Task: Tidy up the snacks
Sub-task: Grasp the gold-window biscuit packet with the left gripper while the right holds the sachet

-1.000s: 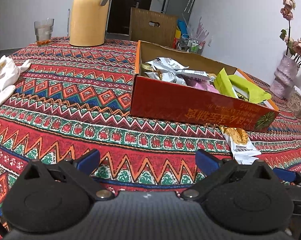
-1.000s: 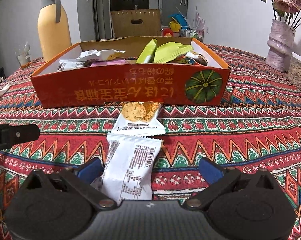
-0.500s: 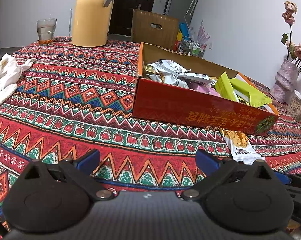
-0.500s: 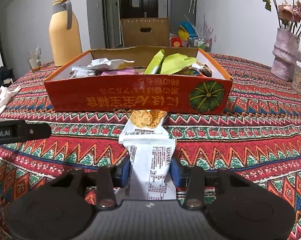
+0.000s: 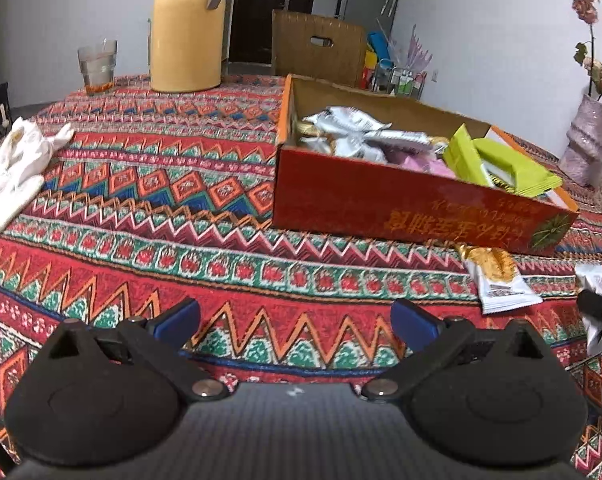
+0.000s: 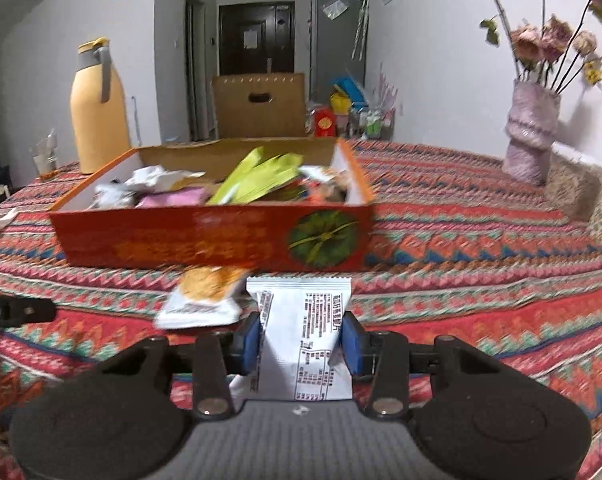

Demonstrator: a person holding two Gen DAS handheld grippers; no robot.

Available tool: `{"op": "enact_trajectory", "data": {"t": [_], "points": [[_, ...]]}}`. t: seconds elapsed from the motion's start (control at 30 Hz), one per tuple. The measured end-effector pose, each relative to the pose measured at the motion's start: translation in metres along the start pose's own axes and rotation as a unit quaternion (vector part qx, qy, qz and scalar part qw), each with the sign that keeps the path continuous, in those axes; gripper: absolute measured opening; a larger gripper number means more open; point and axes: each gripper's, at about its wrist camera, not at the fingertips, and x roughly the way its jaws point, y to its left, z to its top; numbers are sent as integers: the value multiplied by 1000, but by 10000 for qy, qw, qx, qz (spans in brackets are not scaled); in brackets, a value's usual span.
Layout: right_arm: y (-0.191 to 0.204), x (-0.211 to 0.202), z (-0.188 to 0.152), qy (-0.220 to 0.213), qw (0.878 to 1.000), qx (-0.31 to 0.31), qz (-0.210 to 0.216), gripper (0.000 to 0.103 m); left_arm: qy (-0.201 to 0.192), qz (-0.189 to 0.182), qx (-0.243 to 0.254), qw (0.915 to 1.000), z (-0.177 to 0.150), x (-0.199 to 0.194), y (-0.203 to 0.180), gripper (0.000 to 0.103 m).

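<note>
Clamping a white packet (image 6: 305, 332), the right gripper (image 6: 301, 338) holds it above the cloth (image 6: 461, 248). The left gripper (image 5: 295, 320) hangs wide apart, empty. A second packet (image 6: 203, 300) lies before the box (image 6: 205, 236).

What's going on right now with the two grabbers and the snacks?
Right gripper fingers shut on white snack packet. Left gripper open, empty. Orange box ahead, partly filled. Second packet lies before the box, beside the path.
</note>
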Motion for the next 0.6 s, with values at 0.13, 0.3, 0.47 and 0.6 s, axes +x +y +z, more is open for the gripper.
{"op": "enact_trajectory", "data": {"t": [0.13,0.3,0.47,0.6], "points": [[-24,7,8,-83,9998,-77,-178,41,-36,97,98,9999,6,-8,-14,103],[-50,22,13,-196,9995,31,-242,41,-14,176,263,9995,12,-10,-41,103],[-63,34,13,-276,9990,301,-167,41,148,193,342,9991,16,1,-70,103],[-68,36,8,-335,9985,421,-99,41,300,129,351,9988,21,14,-94,103]]}}
